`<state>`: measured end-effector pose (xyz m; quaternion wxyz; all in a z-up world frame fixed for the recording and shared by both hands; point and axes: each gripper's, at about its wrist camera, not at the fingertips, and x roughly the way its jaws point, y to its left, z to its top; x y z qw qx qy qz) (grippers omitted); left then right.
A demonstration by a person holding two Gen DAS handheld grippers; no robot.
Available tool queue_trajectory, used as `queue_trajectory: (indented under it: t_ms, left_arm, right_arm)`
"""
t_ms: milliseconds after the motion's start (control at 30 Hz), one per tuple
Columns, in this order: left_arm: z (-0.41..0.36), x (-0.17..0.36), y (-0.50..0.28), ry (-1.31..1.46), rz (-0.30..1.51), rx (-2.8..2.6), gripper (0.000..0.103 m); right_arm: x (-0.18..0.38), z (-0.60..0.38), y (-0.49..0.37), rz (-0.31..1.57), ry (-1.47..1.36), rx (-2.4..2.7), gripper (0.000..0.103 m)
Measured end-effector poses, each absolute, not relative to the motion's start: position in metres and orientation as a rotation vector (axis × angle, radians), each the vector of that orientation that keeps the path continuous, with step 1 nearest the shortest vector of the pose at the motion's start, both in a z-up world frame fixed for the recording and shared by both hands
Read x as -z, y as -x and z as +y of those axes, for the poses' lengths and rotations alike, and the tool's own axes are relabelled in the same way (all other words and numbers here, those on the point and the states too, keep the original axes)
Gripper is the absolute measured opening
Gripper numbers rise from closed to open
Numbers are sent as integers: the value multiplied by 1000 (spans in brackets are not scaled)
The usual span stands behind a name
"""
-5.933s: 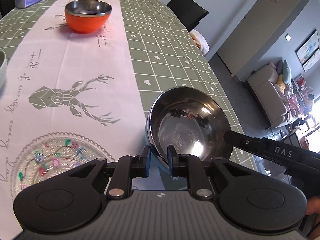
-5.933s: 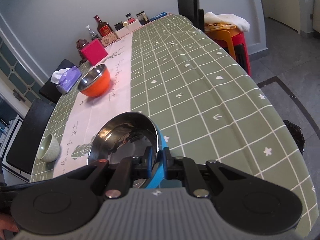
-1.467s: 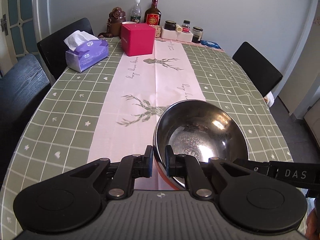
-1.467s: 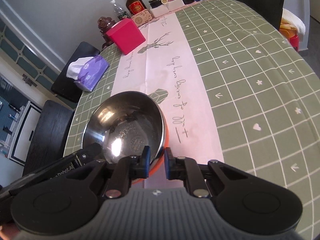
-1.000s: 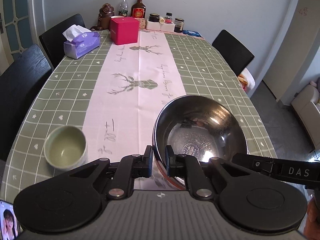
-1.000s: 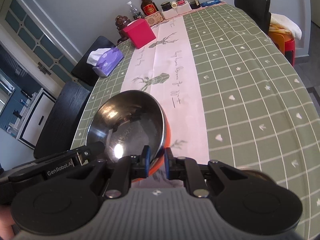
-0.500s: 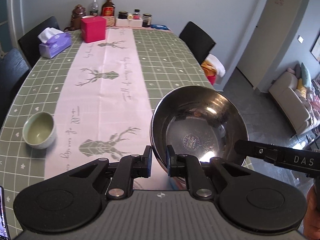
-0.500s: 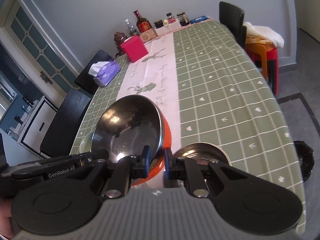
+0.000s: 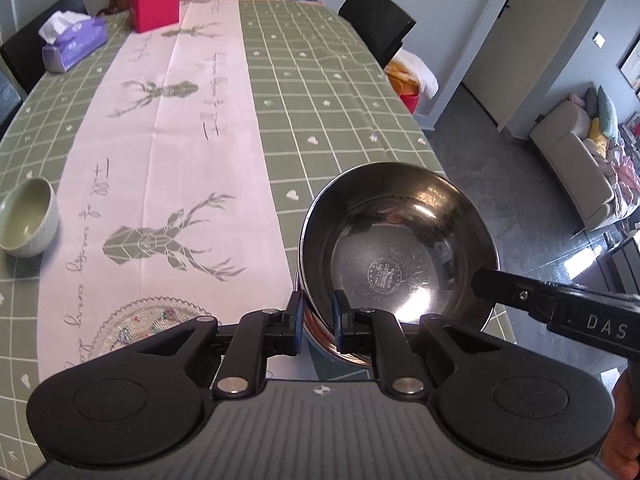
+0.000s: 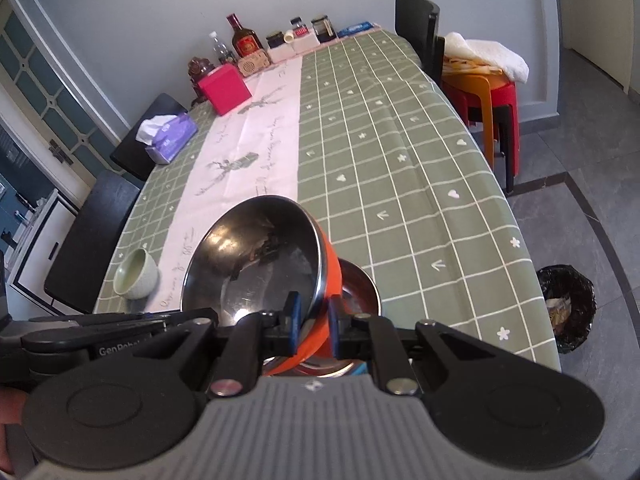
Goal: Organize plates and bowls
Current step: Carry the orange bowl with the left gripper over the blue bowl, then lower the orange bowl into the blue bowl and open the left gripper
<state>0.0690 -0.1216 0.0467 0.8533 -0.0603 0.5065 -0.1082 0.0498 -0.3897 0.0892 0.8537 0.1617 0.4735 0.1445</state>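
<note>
Both my grippers pinch one orange bowl by its steel rim: my left gripper on the near-left side, my right gripper on the opposite side. I hold it tilted, just above a second steel bowl resting by the table's near right edge. Toward the near left edge sits a green cup, with a glass plate at the near edge

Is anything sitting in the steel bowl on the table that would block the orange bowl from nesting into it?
Nothing visible: both grippers hold the orange bowl by its rim, tilted above the steel bowl. The exposed part of that bowl's inside looks empty; the rest is hidden.
</note>
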Motion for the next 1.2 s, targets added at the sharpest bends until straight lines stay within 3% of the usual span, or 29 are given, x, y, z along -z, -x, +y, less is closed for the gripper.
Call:
queue_trajectory:
  t_ms: [1200]
  left_arm:
    - [-130, -13, -84, 93, 1146, 244, 19]
  right_arm:
    - [-41, -398, -66, 1106, -384, -268, 11]
